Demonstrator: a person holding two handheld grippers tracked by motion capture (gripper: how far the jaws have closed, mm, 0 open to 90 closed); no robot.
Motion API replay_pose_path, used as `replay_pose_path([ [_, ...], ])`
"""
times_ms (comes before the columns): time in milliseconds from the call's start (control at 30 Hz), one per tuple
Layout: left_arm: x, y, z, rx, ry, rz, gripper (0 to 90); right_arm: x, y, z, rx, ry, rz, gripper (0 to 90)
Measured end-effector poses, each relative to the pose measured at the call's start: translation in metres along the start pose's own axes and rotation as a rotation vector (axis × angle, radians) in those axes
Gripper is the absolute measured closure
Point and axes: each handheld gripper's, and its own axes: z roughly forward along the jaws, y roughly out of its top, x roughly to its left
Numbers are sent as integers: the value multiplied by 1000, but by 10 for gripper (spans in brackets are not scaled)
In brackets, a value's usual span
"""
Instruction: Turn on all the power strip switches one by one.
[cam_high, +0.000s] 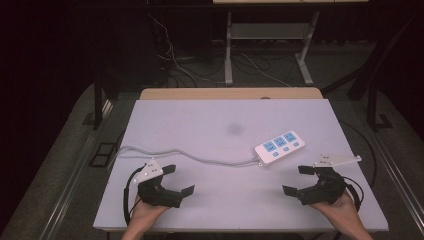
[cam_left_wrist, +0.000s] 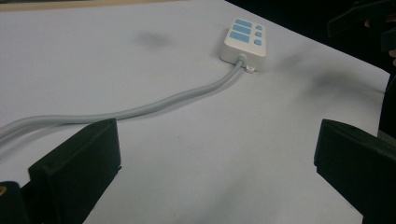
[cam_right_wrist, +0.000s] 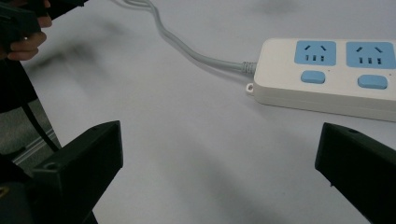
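Two hand-held grippers rest near the front edge of a white worktop, with a power strip lying between and beyond them.

The left hand-held gripper (cam_high: 179, 179) sits at about 7 o'clock on the worktop (cam_high: 210, 125), its jaws spread wide and holding nothing. The right hand-held gripper (cam_high: 298, 181) sits at about 5 o'clock, its jaws also spread wide and empty. The power strip (cam_high: 280, 146), white with blue sockets and blue switches, lies flat at about 3 o'clock from the worktop's middle, near the right hand-held gripper but not touching it. Its grey cord (cam_high: 190, 155) snakes toward 9 o'clock, passing just beyond the left hand-held gripper, and drops off the worktop's left edge. A faint dark smudge (cam_high: 234, 129) marks the worktop's middle.
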Motion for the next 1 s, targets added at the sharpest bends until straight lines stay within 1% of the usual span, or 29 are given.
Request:
replay_pose_path([
  [167, 0, 0, 0, 0, 0, -3, 0, -2, 8, 1, 26, 5, -20, 8],
  [267, 0, -1, 0, -1, 1, -5, 0, -2, 13, 0, 32, 6, -23, 8],
  [333, 0, -1, 0, 1, 0, -4, 0, -2, 18, -1, 37, 5, -34, 8],
  [533, 0, -1, 1, 6, -5, -8, 0, -5, 25, -2, 47, 5, -34, 8],
  [633, 0, -1, 1, 4, -5, -11, 0, -6, 30, -2, 56, -3, -38, 8],
  [800, 0, -2, 1, 2, -4, -11, 0, -9, 39, -1, 67, -8, -50, 8],
  [1000, -1, -2, 2, 3, -15, -11, 0, -13, 50, 0, 81, -14, -63, 8],
])
